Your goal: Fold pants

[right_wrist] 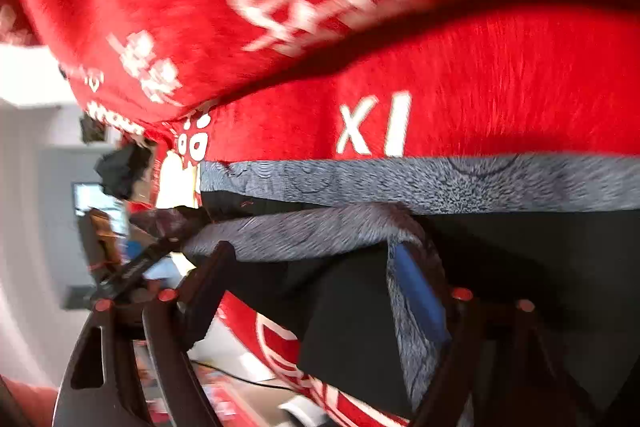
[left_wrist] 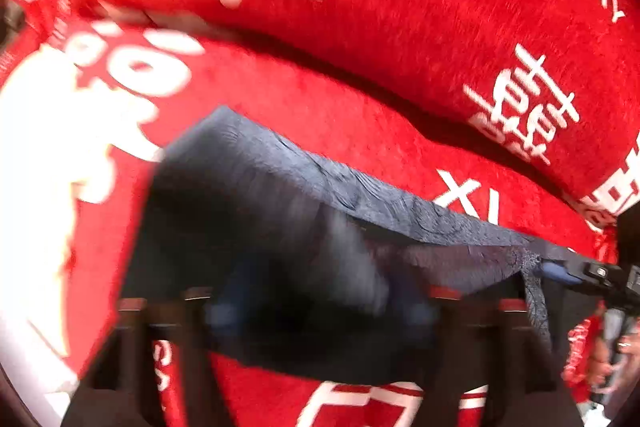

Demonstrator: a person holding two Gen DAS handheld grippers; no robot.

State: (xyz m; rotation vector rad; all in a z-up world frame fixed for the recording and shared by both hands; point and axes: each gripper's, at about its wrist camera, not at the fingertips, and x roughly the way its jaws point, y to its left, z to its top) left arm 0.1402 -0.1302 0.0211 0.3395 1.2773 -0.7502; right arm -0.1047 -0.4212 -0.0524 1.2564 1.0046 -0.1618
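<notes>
Dark pants [left_wrist: 304, 211] spread on a red blanket [left_wrist: 400, 131] printed in white, grey edge running from 10 to 3 o'clock in the left view. Left tongs [left_wrist: 316, 311] at 6 o'clock, blurred, jaws spread apart, dark cloth lying between and beneath; whether pads press it, cannot tell. Right tongs [right_wrist: 320, 299] at 6 o'clock in the right view, jaws wide, a grey fold [right_wrist: 304, 231] of the pants draped across between them, a blue pad [right_wrist: 420, 299] at 4 o'clock against the cloth. Red pillow [right_wrist: 168, 11] at 12 o'clock beyond the pants.
</notes>
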